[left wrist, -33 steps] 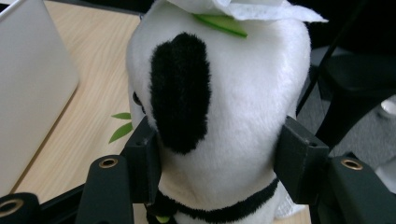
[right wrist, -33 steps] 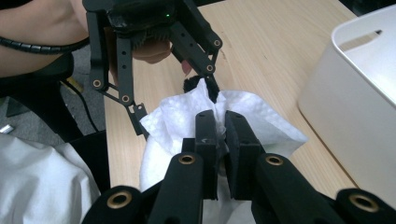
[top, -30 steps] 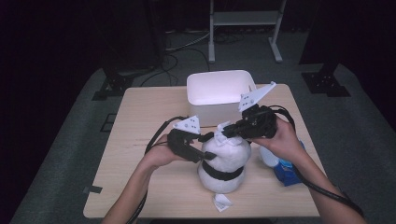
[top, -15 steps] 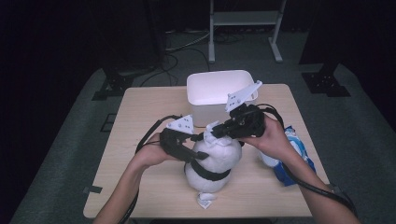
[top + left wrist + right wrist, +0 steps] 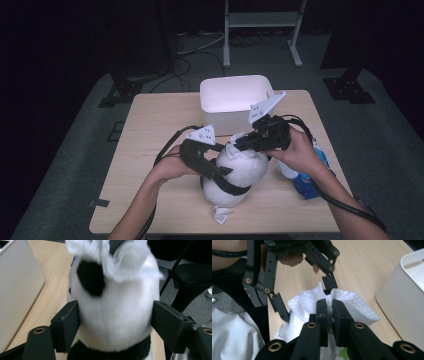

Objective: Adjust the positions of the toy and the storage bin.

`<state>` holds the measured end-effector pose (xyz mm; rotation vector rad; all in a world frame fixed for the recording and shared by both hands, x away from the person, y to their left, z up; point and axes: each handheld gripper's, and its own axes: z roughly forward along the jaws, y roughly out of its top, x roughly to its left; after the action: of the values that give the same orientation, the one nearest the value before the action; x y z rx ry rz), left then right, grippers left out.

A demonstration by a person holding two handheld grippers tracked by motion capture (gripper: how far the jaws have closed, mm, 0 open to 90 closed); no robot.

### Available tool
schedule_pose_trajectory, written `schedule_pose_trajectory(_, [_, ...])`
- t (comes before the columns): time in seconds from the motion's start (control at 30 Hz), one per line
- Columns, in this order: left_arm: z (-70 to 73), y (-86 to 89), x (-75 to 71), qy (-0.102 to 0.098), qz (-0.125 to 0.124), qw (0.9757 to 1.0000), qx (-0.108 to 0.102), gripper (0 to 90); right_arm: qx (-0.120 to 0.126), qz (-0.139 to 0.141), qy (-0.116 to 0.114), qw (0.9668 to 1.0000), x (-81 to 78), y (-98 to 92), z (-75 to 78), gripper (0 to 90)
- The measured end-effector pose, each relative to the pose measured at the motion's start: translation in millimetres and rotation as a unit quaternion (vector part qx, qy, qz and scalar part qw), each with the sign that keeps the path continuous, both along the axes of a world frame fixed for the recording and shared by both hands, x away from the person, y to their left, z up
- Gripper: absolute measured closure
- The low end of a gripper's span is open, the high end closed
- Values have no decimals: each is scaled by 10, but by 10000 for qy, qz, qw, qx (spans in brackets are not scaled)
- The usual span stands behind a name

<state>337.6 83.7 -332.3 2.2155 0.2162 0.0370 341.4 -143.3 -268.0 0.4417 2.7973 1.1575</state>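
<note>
Panda toy (image 5: pixel 234 175) sits on the wooden surface (image 5: pixel 150 150), near the front edge and just in front of the white box (image 5: pixel 232 102). It is a soft, round toy, white with black patches, and a small tag sticks out at its bottom.

A white paper towel (image 5: pixel 348 303) lies on top of the toy's head. The right gripper (image 5: pixel 245 142) is clenched on this towel. In the right gripper view its two black jaws are pressed together with the towel pinched between them, and the towel fans out to both sides.

The left gripper (image 5: pixel 220 172) is at the toy's side. In the left gripper view the toy's white body (image 5: pixel 115 312) sits between the two black jaws. The jaws have just been opening. They stand wide on each side of the body, close against the fur, and I cannot tell if the pads still press it. The picture there is a bit blurry.

In the right gripper view you can also see the left gripper (image 5: pixel 307 296) farther off, with its jaws spread wide over the towel.

A blue and white pack (image 5: pixel 305 175) lies on the surface to the right of the toy, partly under the person's right arm. The white box stands farther back, close to the toy.
</note>
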Motion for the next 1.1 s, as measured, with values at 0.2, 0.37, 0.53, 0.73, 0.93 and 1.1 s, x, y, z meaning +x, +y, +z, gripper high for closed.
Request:
schedule_pose_trajectory(0.2, [-242,-74,14,239,5,9997,79,174,33,-183,78,9998,1,-195,-38,832])
schedule_pose_trajectory(0.37, [-375,-166,34,219,-104,9997,-9,222,28,-313,104,9995,-17,-301,-64,829])
schedule_pose_trajectory(0.53, [-346,-208,28,161,-155,9997,60,299,-158,-275,-99,9994,-65,-234,1,826])
schedule_pose_trajectory(0.73, [-339,-246,18,151,-139,9997,122,287,-407,-147,-171,9989,-81,-78,-11,825])
schedule_pose_trajectory(0.93, [-340,-207,-12,108,-45,9999,54,220,-425,-247,-111,9987,-48,-169,-85,828])
schedule_pose_trajectory(1.1, [-320,-161,-80,2,52,10000,78,167,-373,-395,-44,9985,-32,-281,-156,829])
